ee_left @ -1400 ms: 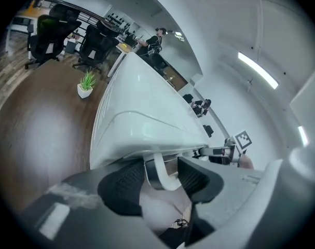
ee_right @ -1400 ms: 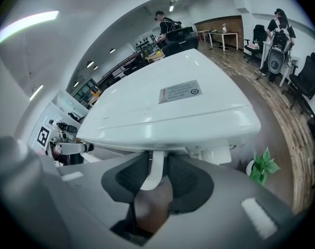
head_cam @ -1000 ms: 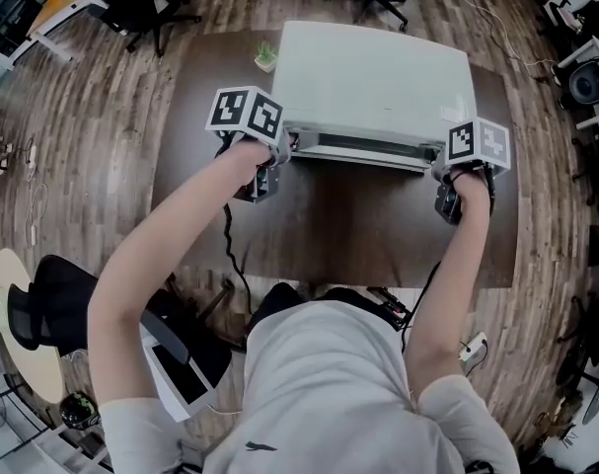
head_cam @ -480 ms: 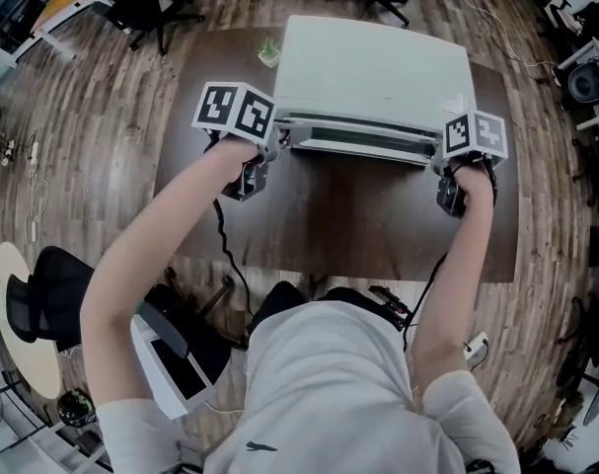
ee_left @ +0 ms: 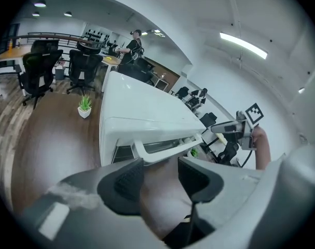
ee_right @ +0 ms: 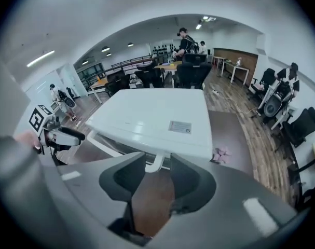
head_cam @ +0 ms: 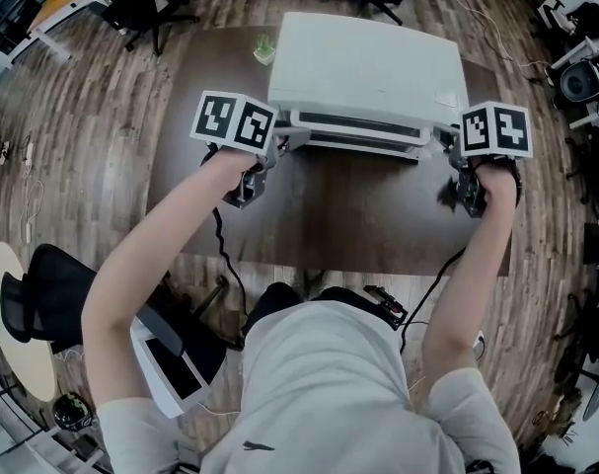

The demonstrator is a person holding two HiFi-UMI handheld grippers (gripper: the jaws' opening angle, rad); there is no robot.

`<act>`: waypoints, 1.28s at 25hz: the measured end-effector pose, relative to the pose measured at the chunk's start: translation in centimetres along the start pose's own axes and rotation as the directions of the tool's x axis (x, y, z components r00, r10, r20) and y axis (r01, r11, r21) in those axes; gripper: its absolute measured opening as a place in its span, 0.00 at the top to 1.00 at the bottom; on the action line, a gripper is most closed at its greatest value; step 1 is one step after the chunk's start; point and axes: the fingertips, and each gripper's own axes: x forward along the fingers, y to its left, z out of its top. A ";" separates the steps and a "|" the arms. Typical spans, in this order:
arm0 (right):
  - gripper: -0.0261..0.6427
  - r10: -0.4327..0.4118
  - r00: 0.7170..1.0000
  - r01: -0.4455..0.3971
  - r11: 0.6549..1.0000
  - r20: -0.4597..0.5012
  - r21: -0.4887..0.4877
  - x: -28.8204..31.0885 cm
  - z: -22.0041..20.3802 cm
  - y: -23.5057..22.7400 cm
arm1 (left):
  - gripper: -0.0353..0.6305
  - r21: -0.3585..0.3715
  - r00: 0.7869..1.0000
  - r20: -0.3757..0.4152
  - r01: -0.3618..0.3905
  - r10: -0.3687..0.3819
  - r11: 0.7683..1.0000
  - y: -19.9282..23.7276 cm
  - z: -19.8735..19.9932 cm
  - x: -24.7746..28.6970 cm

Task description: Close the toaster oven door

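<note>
Left tongs (ee_left: 161,167) apart, right tongs (ee_right: 158,165) opening

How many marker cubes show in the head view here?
2. One marker cube sits on the left gripper by the toaster oven's front left corner; the other on the right gripper by its front right corner. None looks hidden.

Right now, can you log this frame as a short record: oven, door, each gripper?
toaster oven: white, on the dark table
door: nearly upright; whether fully shut, cannot tell
left gripper: open, at the handle's left end, not gripping
right gripper: open, jaws have just been opening; handle's right end between them, not clamped
other: small potted plant beside the oven
</note>
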 end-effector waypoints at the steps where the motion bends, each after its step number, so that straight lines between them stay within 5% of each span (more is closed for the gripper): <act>1: 0.73 -0.006 1.000 0.007 1.000 0.024 -0.009 -0.8 0.1 0.0 | 0.63 0.010 1.000 0.015 -0.006 0.006 1.000 -0.1 0.2 -0.1; 7: 0.85 -0.003 0.977 0.010 0.999 0.212 -0.033 -1.9 -2.0 0.8 | 0.63 0.129 0.989 0.146 -0.056 0.037 0.990 -2.1 1.7 -1.1; 12: 0.96 -0.002 0.889 0.040 0.996 0.457 -0.075 -3.1 -3.5 1.4 | 0.66 0.291 0.940 0.335 -0.169 0.065 0.942 -5.0 2.0 -2.7; 17: 0.96 0.075 0.762 0.022 0.990 0.643 -0.140 -5.2 -4.2 2.4 | 0.68 0.424 0.844 0.535 -0.287 0.019 0.859 -9.2 1.4 -4.3; 20: 0.96 0.107 0.692 0.043 0.981 0.714 -0.188 -6.3 -4.7 3.6 | 0.70 0.436 0.755 0.655 -0.364 -0.014 0.823 -10.6 0.3 -5.7; 23: 0.96 0.134 0.618 0.056 0.976 0.774 -0.213 -7.3 -5.6 4.8 | 0.76 0.407 0.662 0.748 -0.410 -0.040 0.816 -11.2 -1.2 -7.2; 28: 0.96 0.189 0.535 0.047 0.966 0.824 -0.253 -8.1 -7.8 6.7 | 0.84 0.352 0.598 0.802 -0.469 -0.002 0.810 -9.8 -4.8 -8.1; 32: 0.96 0.206 0.517 0.050 0.962 0.831 -0.269 -8.0 -9.7 7.3 | 0.94 0.292 0.534 0.845 -0.512 0.033 0.808 -8.7 -7.2 -9.3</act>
